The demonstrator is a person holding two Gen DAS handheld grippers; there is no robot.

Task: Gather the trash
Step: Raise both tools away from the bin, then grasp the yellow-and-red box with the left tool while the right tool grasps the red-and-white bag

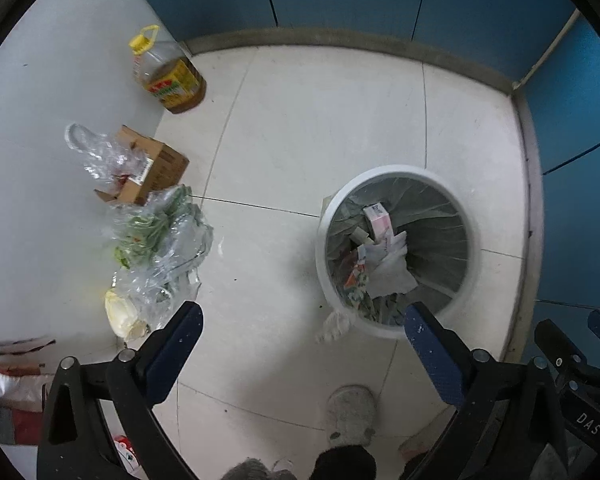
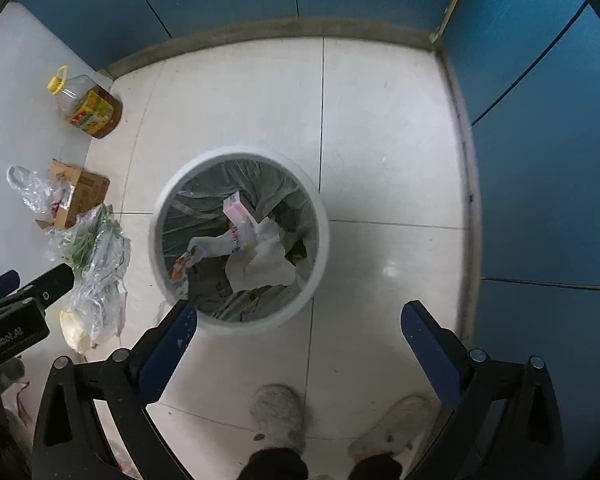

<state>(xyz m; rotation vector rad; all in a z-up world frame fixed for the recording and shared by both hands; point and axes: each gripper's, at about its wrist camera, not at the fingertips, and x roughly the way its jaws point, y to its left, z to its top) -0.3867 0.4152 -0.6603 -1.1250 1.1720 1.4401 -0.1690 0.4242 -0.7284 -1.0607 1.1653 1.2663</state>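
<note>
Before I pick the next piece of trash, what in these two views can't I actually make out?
- Lower contents of the trash bin: both views, buried under white paper and the liner's folds.
- Contents of the cardboard box: both views, covered by a crumpled clear bag.
- Red-and-white packaging: left wrist view, cut off by the frame edge and the left gripper.
- Oil bottle label text: too small.

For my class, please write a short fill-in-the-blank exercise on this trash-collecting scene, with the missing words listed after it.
1. The bin is lined with a plastic ____.
2. The oil bottle has a ____ cap.
3. Both the left gripper and the right gripper are ____.
4. The cardboard box lies between the oil bottle and the bag of ____ vegetables.

Missing words: bag; yellow; open; green
</note>
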